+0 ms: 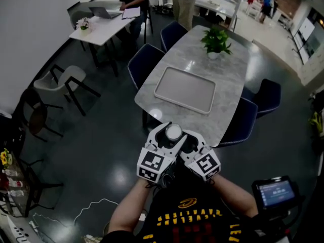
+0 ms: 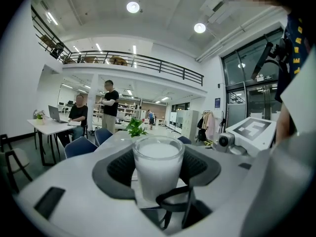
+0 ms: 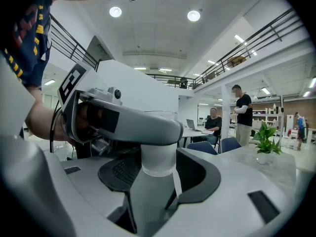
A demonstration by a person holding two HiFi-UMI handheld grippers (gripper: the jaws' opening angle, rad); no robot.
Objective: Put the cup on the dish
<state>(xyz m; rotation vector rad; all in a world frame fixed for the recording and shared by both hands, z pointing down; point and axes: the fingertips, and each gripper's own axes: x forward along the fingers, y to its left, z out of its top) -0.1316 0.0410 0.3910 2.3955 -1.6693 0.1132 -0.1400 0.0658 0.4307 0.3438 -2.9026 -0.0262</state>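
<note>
- The table [image 1: 233, 85] lies ahead of me and below;
- the dish [image 1: 185, 90], a pale tray, lies on it straight beyond both grippers, long axis across my reach;
- my left gripper [image 1: 163, 138] is clamped on the cup; my right gripper [image 1: 191, 145] closes on it too, neither nearer, I judge;
- the cup [image 1: 173, 132] is upright, held in the air about the table's near edge.
</note>
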